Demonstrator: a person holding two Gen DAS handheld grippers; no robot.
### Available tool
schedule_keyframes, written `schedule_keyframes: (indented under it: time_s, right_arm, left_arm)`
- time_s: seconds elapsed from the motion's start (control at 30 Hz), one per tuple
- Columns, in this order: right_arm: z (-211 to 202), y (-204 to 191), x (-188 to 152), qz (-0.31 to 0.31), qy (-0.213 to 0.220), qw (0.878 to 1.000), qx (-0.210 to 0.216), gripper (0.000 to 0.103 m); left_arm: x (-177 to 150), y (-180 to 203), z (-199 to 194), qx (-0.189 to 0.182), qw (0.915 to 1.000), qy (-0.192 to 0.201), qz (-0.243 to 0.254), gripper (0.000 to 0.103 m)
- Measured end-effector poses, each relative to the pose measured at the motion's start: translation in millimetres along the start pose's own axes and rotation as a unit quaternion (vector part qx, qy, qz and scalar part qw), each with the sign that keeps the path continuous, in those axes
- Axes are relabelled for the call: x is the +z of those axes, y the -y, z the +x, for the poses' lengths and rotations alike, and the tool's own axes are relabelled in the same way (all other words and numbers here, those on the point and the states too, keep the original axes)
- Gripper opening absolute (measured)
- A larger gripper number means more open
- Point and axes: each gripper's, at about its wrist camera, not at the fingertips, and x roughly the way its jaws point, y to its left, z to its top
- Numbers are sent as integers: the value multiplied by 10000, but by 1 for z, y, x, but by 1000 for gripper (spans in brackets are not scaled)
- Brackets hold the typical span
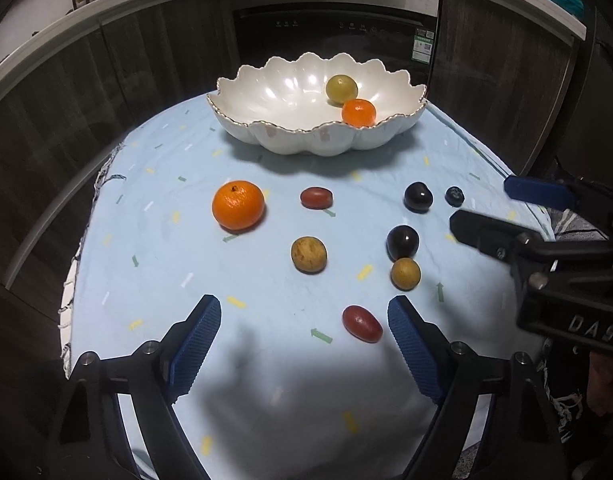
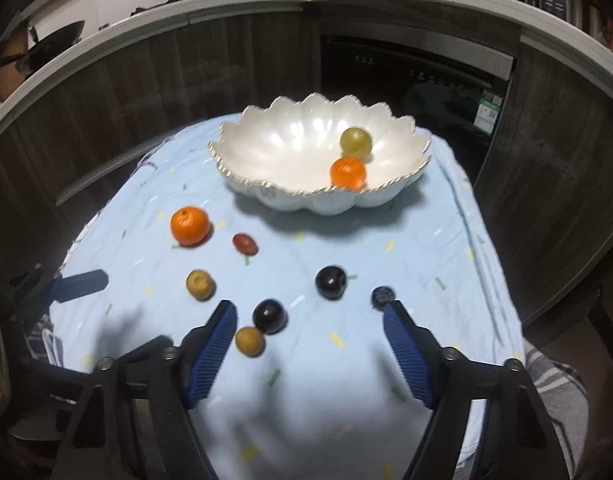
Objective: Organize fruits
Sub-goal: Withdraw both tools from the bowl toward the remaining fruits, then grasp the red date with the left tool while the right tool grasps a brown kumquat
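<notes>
A white scalloped bowl (image 1: pixel 266 136) (image 2: pixel 266 190) holds a yellow-green fruit (image 1: pixel 341 89) and a small orange (image 1: pixel 359 113). On the blue cloth lie a big orange (image 1: pixel 238 205), two red oval fruits (image 1: pixel 316 197) (image 1: pixel 362 323), two brown round fruits (image 1: pixel 309 254) (image 1: pixel 405 274), two dark plums (image 1: pixel 418 197) (image 1: pixel 403 242) and a blueberry (image 1: pixel 454 195). My left gripper (image 1: pixel 304 304) is open above the cloth, the near red fruit just inside its right finger. My right gripper (image 2: pixel 309 308) is open, a dark plum (image 2: pixel 269 315) and a brown fruit (image 2: pixel 249 341) close to its left finger.
The blue cloth (image 1: pixel 166 240) covers a small table whose frayed left edge drops off. Dark cabinets and a black oven (image 1: pixel 338 28) stand behind the table. A counter with bottles runs above. A person's clothing (image 2: pixel 554 384) shows at the right.
</notes>
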Motion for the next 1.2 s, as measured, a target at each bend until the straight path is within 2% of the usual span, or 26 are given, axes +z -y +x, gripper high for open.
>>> schedule_keyframes:
  time_s: [0.3,0.43,0.6,0.77,0.83,0.93,1.07,1.2]
  right_arm:
    - [10,-10,-11,-93,-154,9994,284,66]
    - [15,-12,-13,-80,-224,9989,393,60]
    - [21,-11,-14,-21,-303,9983,497,60]
    - [27,-11,-15,-1,-366,9974,620,55]
    - [30,-12,-15,5,-408,9969,671,53]
    - [33,-13,-15,16,-460,9961,747,51]
    - [38,-14,-15,35,-522,9951,843,50]
    - [45,-15,-15,55,-619,9937,937,44]
  left_arm:
    - [-7,10,7,-121,9996,3,268,78]
    - [-9,16,11,-185,9990,-9,407,75]
    - [-11,21,15,-196,9986,-14,492,71]
    - [-12,23,20,-189,9984,-47,532,70]
    - [-12,23,24,-216,9983,-111,527,63]
    - [-14,22,27,-245,9983,-160,502,59]
    - [-13,21,29,-298,9983,-153,476,58]
    - [-14,24,33,-388,9975,-196,554,54]
